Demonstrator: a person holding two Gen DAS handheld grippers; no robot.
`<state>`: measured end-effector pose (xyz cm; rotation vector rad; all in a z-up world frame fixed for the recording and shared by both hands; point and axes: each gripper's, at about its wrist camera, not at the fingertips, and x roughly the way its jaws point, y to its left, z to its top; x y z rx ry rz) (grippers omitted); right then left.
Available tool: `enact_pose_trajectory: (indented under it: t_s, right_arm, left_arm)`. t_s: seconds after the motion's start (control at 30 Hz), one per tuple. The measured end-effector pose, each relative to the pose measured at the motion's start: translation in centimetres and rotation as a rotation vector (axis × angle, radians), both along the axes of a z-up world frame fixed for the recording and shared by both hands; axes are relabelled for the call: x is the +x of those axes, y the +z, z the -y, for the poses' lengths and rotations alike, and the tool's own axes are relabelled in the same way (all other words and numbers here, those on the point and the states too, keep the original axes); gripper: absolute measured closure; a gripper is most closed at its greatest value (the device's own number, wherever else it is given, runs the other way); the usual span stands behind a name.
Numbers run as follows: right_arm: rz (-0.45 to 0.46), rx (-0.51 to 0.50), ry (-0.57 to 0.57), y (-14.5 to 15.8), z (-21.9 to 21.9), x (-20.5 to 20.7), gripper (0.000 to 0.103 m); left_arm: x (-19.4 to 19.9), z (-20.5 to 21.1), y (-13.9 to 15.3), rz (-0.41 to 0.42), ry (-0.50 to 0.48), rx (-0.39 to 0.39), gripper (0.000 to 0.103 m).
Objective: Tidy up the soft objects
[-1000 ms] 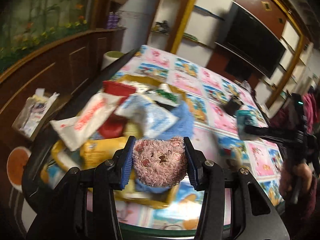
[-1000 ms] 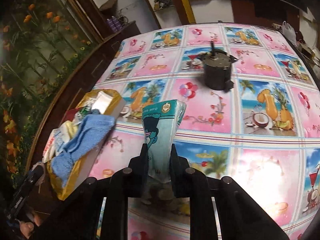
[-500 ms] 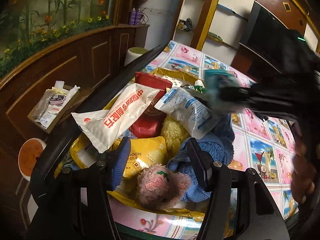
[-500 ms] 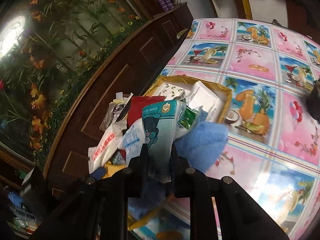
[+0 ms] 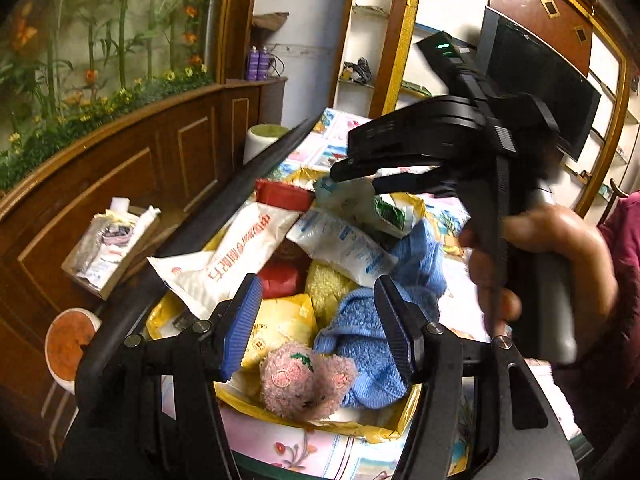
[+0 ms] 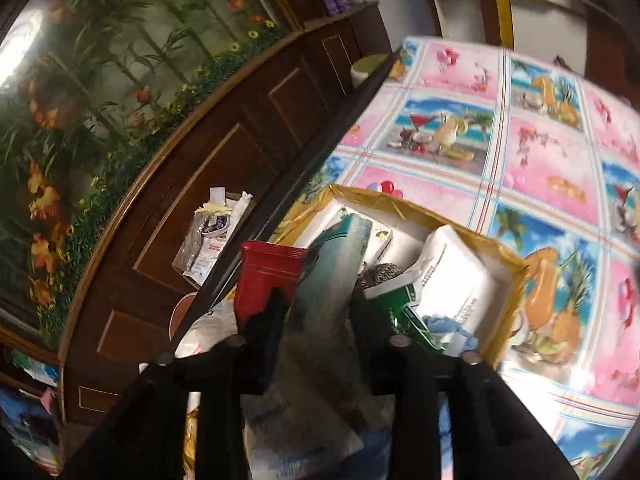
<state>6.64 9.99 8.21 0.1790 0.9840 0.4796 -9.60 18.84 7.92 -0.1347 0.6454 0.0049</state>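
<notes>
The left gripper (image 5: 320, 320) stands wide open with nothing between its 2 blue pads (image 5: 244, 320); the pink plush (image 5: 306, 380) lies just below the gap, in the lower centre of the left view, resting in the near end of the yellow box (image 5: 320, 424) against the blue towel (image 5: 372, 344). The right gripper (image 6: 318, 312) is closed on a teal packet (image 6: 332, 264), which stands upright between its fingers above the box's far end; in the left view the same gripper reaches in from the upper right, held by a hand (image 5: 560, 272), its tips over the pile. The box sits at the edge of the table (image 6: 540, 152), whose cloth shows pink and blue drink prints. It is heaped full: a white pouch (image 5: 228, 260) with red lettering at centre left, a red packet (image 5: 280, 196) behind it, a white-and-blue pack (image 5: 340, 244) in the middle, a yellow cracker bag (image 5: 280, 320) and a yellow plush (image 5: 326, 284) beneath. In the right view a white bag (image 6: 448, 276) and a green-and-white packet (image 6: 404, 304) lie at the box's right side.
</notes>
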Motion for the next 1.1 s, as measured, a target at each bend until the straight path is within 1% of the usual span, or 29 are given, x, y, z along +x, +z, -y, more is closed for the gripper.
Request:
enact_pose_trajectory:
  t_s: [0.07,0.1,0.23,0.27,0.3,0.33,0.47,0.63,0.73,0.87,1.1]
  right_arm:
    - [0.048,0.012,-0.002,0.9,1.1,-1.3,0.044]
    - [0.074,0.024,-0.009,1.3,1.9,-2.1,0.042]
    - [0.121,0.065,-0.047,2.0,5.0,-4.9,0.042]
    - [0.129,0.078,-0.061,2.0,5.9,-5.6,0.042]
    - [0.136,0.086,-0.076,1.8,6.8,-6.3,0.041]
    - [0.140,0.091,-0.089,1.6,7.5,-6.9,0.041]
    - [0.155,0.067,-0.146,0.2,10.1,-9.6,0.041]
    - [0.135,0.024,-0.173,-1.7,11.9,-11.1,0.040]
    - [0.117,0.027,-0.183,-2.6,13.0,-11.9,0.040]
    - [0.101,0.029,-0.190,-3.5,13.6,-12.2,0.040]
    - [0.104,0.006,-0.183,-4.2,13.6,-13.1,0.040]
  left_arm:
    - [-0.2,0.5,0.3,0.017,0.017,0.035,0.044]
    - [-0.4,0.7,0.4,0.023,0.026,0.055,0.044]
    - [-0.9,2.1,1.1,0.036,0.065,0.140,0.044]
    - [-1.1,2.5,1.3,0.041,0.075,0.164,0.040]
    - [-1.2,2.8,1.4,0.045,0.085,0.184,0.032]
    - [-1.4,3.1,1.5,0.052,0.095,0.200,0.030]
    - [-1.9,4.0,1.9,0.060,0.086,0.212,0.029]
    - [-2.3,5.1,2.4,0.050,0.077,0.218,0.029]
    - [-2.3,5.7,2.4,0.040,0.067,0.231,0.029]
    - [-2.0,6.5,2.3,0.023,0.061,0.254,0.029]
    - [-1.7,6.9,1.7,0.001,0.056,0.261,0.029]
